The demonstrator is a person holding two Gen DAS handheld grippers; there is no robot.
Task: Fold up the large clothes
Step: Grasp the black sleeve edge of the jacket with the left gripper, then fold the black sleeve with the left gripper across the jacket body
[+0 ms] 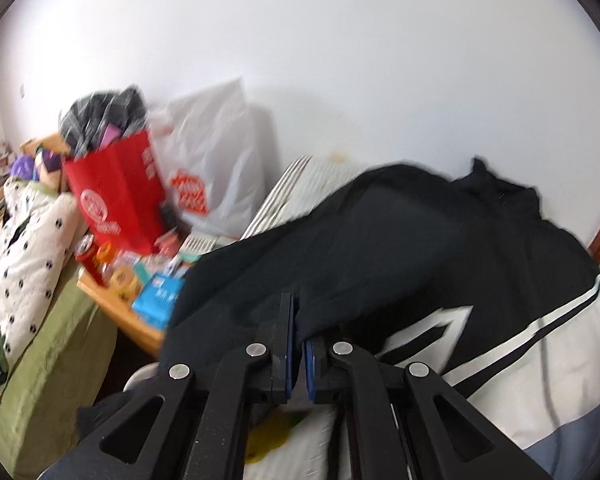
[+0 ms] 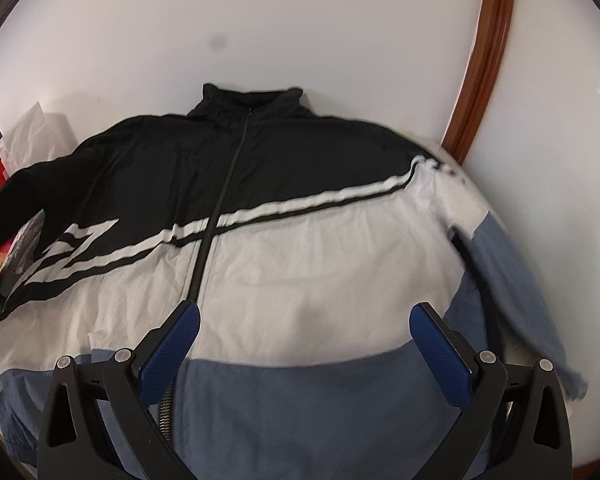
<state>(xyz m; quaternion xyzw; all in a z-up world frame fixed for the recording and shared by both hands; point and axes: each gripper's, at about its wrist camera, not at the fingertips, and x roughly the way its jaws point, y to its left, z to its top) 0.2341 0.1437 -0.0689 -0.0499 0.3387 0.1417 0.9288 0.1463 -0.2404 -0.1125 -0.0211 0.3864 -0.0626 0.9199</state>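
A large zip jacket, black on top, white in the middle and blue-grey at the hem, lies spread front-up against the white wall. My right gripper is open and empty, hovering over the jacket's lower front. My left gripper is shut on the jacket's black sleeve, which is lifted and drawn across the body. The collar points at the wall. The right sleeve lies out to the right.
A red bag stuffed with clothes and a white plastic bag stand at the left. Small boxes and cans crowd a wooden tray. A spotted quilt lies far left. A brown wooden frame runs at the right.
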